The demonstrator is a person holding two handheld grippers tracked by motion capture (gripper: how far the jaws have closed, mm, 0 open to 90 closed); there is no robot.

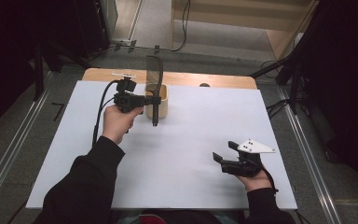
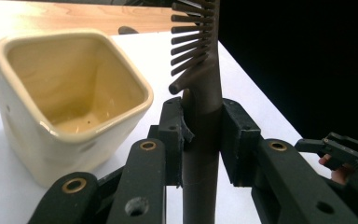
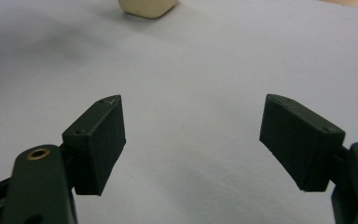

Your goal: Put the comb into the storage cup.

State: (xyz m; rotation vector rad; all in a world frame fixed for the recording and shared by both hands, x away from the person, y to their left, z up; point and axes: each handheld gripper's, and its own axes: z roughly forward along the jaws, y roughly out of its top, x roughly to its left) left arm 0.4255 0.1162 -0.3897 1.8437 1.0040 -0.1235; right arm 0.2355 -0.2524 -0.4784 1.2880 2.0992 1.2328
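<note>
The left tool (image 2: 203,140) grips the comb (image 2: 200,84) upright, teeth end up.

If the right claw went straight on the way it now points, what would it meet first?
Likely only bare table at first. The right claw is open and holds nothing, with white tabletop between its jaws. Further along that line, slightly to one side, stands the cream cup; whether the claw would reach or pass it is unclear.
</note>
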